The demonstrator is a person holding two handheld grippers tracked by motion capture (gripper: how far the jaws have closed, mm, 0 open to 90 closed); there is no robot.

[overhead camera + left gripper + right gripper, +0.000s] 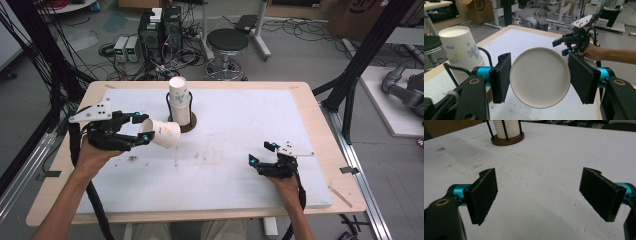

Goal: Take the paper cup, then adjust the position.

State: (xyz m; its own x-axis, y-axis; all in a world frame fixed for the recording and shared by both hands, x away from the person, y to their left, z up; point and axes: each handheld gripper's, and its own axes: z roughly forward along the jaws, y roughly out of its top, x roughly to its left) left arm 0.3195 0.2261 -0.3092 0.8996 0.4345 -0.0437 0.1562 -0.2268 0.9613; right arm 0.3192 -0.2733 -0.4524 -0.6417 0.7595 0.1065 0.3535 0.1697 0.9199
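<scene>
Between the left tool's [539, 77] pads sits a paper cup [539, 77], clamped sideways just beside the cup stack [179, 102]. Right tool [265, 153] rests apart, empty. Next, probably: upright and stack it.

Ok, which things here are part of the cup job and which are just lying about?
Part of the job:
- paper cup, gripped on its side by the left gripper
- cup stack in its holder
- right gripper, open, low over the table

Lying about:
- stool
- grey boxes and cables on the floor

Left tool [142, 128] clamped, right tool [262, 153] agape.
</scene>
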